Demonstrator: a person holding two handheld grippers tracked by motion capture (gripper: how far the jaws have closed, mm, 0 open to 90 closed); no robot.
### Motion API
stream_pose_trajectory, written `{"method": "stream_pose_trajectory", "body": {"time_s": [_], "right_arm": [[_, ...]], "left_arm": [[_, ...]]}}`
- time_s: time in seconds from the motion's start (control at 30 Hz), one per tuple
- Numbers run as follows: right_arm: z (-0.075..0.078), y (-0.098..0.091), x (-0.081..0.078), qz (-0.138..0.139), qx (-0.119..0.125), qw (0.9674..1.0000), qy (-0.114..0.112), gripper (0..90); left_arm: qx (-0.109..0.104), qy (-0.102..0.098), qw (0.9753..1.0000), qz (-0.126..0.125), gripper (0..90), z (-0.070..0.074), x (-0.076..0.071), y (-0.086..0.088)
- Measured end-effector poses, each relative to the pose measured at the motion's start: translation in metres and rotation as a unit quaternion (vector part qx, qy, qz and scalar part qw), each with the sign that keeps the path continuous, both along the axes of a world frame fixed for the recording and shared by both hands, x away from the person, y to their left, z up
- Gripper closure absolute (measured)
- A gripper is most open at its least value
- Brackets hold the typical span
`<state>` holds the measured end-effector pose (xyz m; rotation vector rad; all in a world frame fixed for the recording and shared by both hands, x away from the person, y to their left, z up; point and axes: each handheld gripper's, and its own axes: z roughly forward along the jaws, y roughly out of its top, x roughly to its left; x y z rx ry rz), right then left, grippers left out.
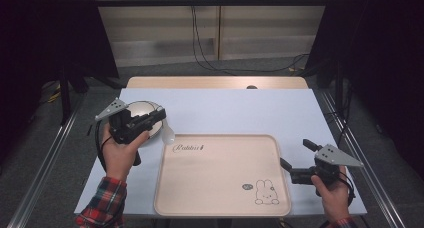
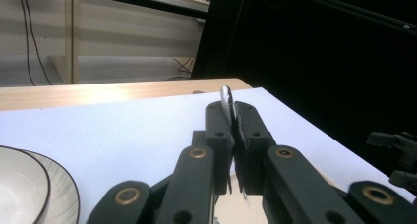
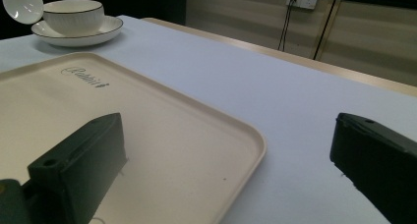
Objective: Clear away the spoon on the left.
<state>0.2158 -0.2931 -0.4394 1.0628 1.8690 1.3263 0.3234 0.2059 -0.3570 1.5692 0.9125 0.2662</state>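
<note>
My left gripper is shut on the handle of a white spoon, whose scoop hangs just past the jaw tips above the table beside the tray's far-left corner. In the left gripper view the spoon handle sticks up between the closed jaws of that gripper. The hand hovers over a white bowl on a dark-rimmed plate. My right gripper stands open at the right edge of the beige tray, nothing between its jaws. From there the spoon, bowl and plate show far off.
The tray carries a rabbit drawing and lettering and lies at the front middle of the pale blue table. A wooden strip edges the table's far side. Dark curtains and metal rails flank the table.
</note>
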Motion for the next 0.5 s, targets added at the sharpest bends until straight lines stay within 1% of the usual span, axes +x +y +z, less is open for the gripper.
{"method": "stream_pose_trajectory", "body": {"time_s": [0.03, 0.07, 0.1, 0.13, 0.17, 0.2, 0.37, 0.4, 0.43, 0.47, 0.5], "right_arm": [[0.0, 0.0, 0.0, 0.0, 0.0, 1.0, -0.002, 0.0], [0.0, 0.0, 0.0, 0.002, -0.001, 1.0, -0.001, 0.0], [0.0, 0.0, 0.0, 0.001, -0.001, 1.0, -0.001, 0.0], [0.0, 0.0, 0.0, 0.002, -0.001, 1.0, 0.0, 0.0], [0.0, 0.0, 0.0, 0.002, -0.001, 1.0, 0.0, 0.0], [0.0, 0.0, 0.0, 0.001, -0.001, 1.0, 0.0, 0.0], [0.0, 0.0, 0.0, 0.002, -0.002, 1.0, 0.0, 0.0], [0.0, 0.001, 0.0, 0.002, -0.001, 1.0, 0.001, 0.0], [0.0, 0.001, 0.0, 0.002, -0.001, 1.0, 0.001, 0.0], [0.0, 0.0, 0.0, 0.003, -0.001, 1.0, 0.0, 0.0], [0.0, 0.0, 0.0, 0.003, -0.001, 1.0, 0.0, 0.0]], "left_arm": [[-0.008, 0.006, 1.0, -0.001, 85.7, -0.002, -0.002, -0.002], [-0.008, 0.006, 1.0, -0.001, 85.7, -0.002, -0.002, -0.002], [-0.009, 0.005, 0.9999, -0.007, 85.7, -0.003, -0.003, -0.002], [-0.011, 0.009, 0.9999, -0.007, 85.7, -0.005, -0.004, -0.003], [-0.011, 0.009, 0.9999, -0.007, 85.7, -0.005, -0.004, -0.003], [-0.011, 0.011, 0.9998, -0.014, 85.7, -0.007, -0.005, -0.003], [-0.007, 0.018, 0.9996, -0.02, 85.7, -0.012, -0.011, -0.006], [-0.011, 0.022, 0.9993, -0.027, 85.7, -0.015, -0.014, -0.007], [-0.011, 0.022, 0.9993, -0.027, 85.7, -0.015, -0.014, -0.007], [-0.007, 0.026, 0.9993, -0.024, 85.7, -0.016, -0.016, -0.008], [-0.006, 0.027, 0.9992, -0.027, 85.7, -0.018, -0.017, -0.008]]}}
